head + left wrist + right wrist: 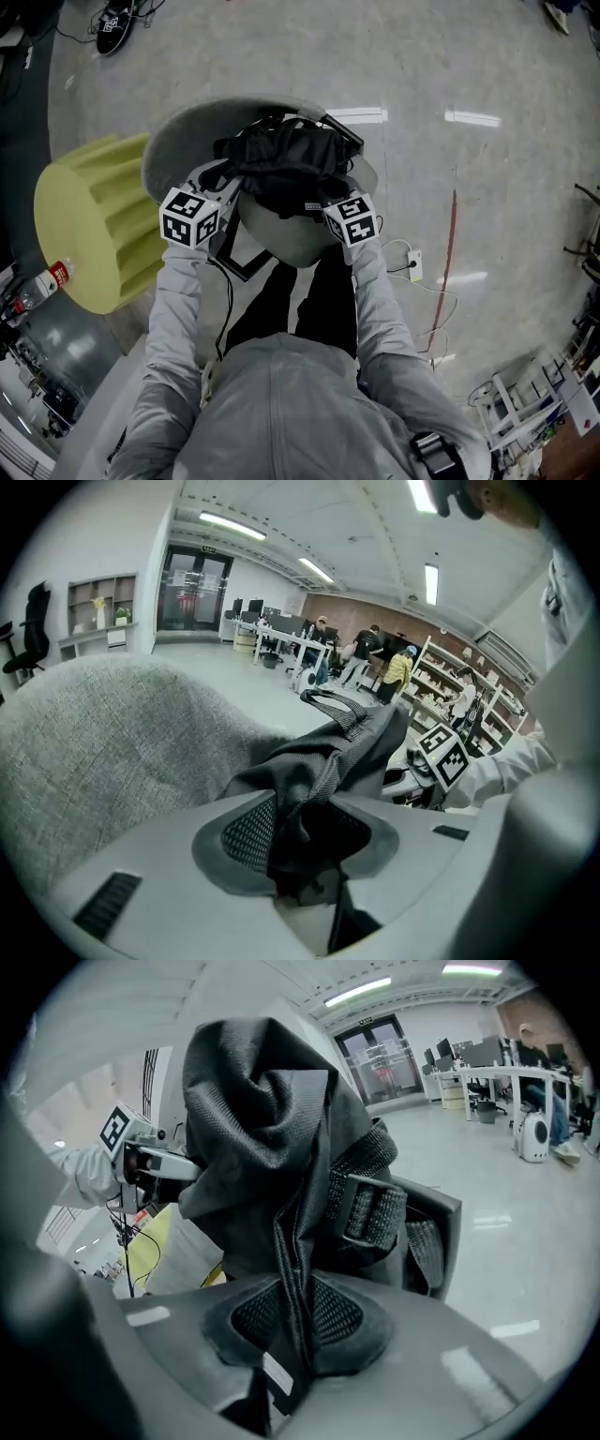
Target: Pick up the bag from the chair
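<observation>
A black fabric bag (281, 159) hangs bunched between my two grippers above the grey chair (178, 141). My left gripper (225, 192) is shut on the bag's left side; in the left gripper view the dark cloth (328, 761) is pinched between the jaws (300, 841). My right gripper (328, 202) is shut on the bag's right side, where a seam of the bag (272, 1147) runs down between the pads at the gripper (295, 1335). A webbing strap with a buckle (361, 1208) hangs beside it.
A yellow-green ribbed stool (94, 220) stands left of the chair. A red-capped bottle (52, 277) lies at the far left. Cables and a power strip (412, 267) lie on the floor to the right. Desks and people (375, 653) fill the far room.
</observation>
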